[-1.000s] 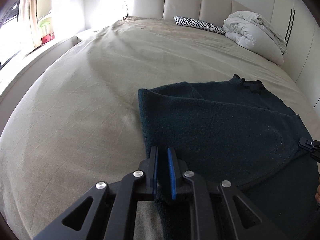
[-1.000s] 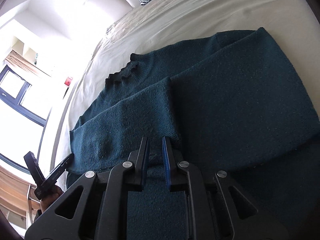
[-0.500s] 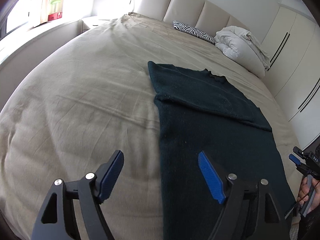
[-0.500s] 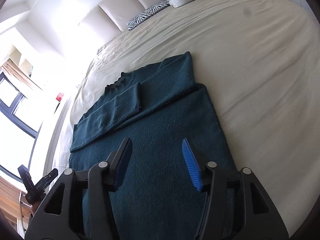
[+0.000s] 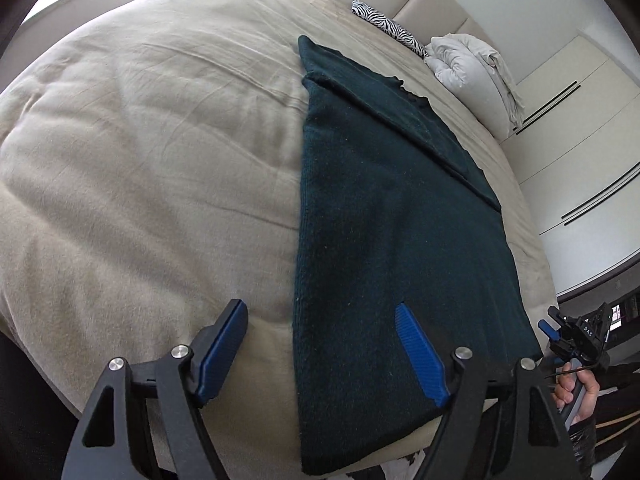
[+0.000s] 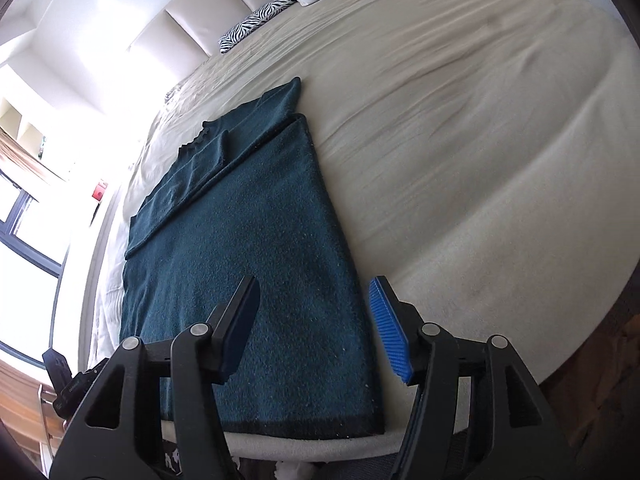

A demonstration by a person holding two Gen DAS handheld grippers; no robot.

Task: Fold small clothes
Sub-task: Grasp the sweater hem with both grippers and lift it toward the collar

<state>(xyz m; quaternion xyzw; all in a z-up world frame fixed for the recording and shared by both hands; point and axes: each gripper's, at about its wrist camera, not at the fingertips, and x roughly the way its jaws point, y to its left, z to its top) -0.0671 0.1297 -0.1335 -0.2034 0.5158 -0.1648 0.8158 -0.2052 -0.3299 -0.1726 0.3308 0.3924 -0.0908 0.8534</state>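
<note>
A dark teal knit sweater [image 5: 392, 216] lies flat on the beige bed, its sleeves folded across the body near the collar. It also shows in the right wrist view [image 6: 248, 248]. My left gripper [image 5: 320, 344] is open and empty, held above the sweater's left hem corner at the bed's near edge. My right gripper [image 6: 314, 320] is open and empty above the sweater's right hem edge. The right gripper shows at the right edge of the left wrist view [image 5: 572, 340].
The beige bed [image 5: 140, 140] spreads to the left of the sweater and to the right of it [image 6: 480, 120]. A zebra pillow [image 5: 384, 24] and a white duvet [image 5: 476, 64] lie by the padded headboard. Wardrobe doors [image 5: 580, 128] stand at the right. A window [image 6: 24, 216] is on the left.
Both grippers let go of the sleeves and opened. They pulled back from the sweater's upper part to its hem at the near bed edge.
</note>
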